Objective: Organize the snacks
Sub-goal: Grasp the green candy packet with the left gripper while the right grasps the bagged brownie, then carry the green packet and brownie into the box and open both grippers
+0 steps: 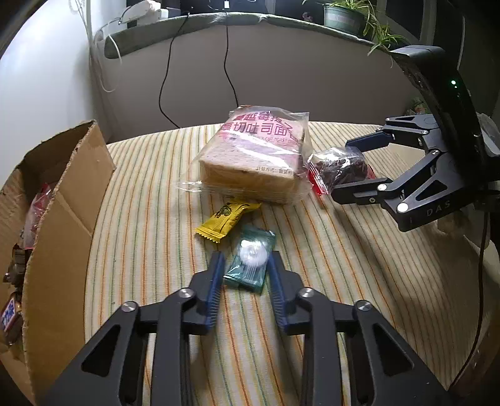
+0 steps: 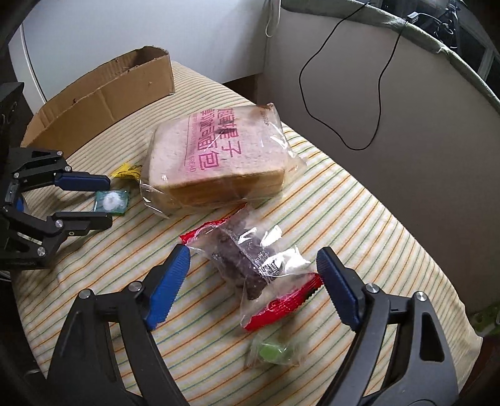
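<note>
- Nearest your left gripper [image 1: 245, 260] lies a small teal packet [image 1: 251, 260] with a white round sweet inside; your blue pads [image 1: 216, 282] stand on either side of it, jaws partly open, and I cannot tell whether they touch the wrapper.
- From your right wrist view the same teal packet [image 2: 112, 202] sits flat on the striped cloth [image 2: 359, 218] between those two fingers, not lifted.
- Just beyond the teal packet you have a yellow sachet [image 1: 228, 220], lying between it and the bread.
- Your bag of sliced bread [image 1: 253, 159], clear wrap with pink lettering, rests flat near the middle of the cloth.
- Your right gripper [image 2: 253, 264] is spread wide and holds nothing; its fingers straddle a clear bag of dark snacks [image 2: 250, 259] that lies over a red wrapper [image 2: 281, 307].
- That dark bag [image 1: 339, 168] lies just beside the bread's right edge in your left wrist view, with the right gripper [image 1: 340, 167] around it.
- Close under your right gripper lies a small clear packet with a green sweet [image 2: 272, 351], near the cloth's edge.
- On your left stands an open cardboard box [image 1: 72, 200], its flap up, with wrapped snacks [image 1: 12, 315] already inside.
- Behind the table, black cables [image 1: 165, 78] hang down a pale wall, and a potted plant [image 1: 347, 15] stands on the ledge above.
</note>
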The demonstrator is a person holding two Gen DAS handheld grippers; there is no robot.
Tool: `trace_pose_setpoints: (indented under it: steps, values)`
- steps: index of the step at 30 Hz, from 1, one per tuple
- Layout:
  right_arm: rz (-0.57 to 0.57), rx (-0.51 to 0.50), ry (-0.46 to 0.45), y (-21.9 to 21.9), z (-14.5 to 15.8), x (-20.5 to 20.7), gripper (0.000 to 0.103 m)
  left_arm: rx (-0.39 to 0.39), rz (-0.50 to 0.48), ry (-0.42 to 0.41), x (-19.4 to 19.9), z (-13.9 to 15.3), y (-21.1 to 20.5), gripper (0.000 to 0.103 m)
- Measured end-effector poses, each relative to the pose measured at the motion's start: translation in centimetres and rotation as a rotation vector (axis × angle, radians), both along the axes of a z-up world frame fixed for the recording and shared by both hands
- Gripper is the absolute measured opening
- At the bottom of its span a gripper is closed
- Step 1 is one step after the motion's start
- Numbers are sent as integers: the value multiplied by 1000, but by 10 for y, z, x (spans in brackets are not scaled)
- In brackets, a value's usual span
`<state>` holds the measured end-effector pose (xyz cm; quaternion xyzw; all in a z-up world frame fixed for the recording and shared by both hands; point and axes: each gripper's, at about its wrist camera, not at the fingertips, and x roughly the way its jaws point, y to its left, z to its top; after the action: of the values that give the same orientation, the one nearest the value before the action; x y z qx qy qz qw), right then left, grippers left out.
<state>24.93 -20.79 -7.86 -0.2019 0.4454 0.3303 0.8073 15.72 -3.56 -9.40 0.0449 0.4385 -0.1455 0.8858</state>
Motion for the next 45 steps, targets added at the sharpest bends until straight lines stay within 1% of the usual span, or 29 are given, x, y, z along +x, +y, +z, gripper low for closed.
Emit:
trace_pose_setpoints:
  steps: [1,3,5,8,13,18,22,28,37,45]
  values:
    - [-1,0,0,0,0,0,82,-1,2,-1,0,0,1,24]
    - [0,-6,7,-1,-1,0,64,-1,2,-3,-1,0,0,24]
    - [6,-2,20,-1,-1,-1,58,2,1,-5,0,0,-1,24]
    - [18,-12,16,-2,1,-4,48,-1,-2,-8,-2,0,1,23]
    - [50,-35,19,1,3,-7,47,-8,-10,-11,-4,-3,-2,23]
    - [50,-46,12,11,1,-4,44,-26,-3,-8,-4,-1,1,23]
    - [30,-33,4,10,2,-5,43,-36,-4,-10,-10,1,6,23]
    - [-12,11,-3,-4,7,-13,43,-46,-5,-11,-15,2,8,23]
    - [-71,66,-26,-21,20,-29,43,-51,0,-57,-30,18,10,23]
    - [-98,71,-61,-21,36,-43,43,-66,10,-106,-46,37,18,23]
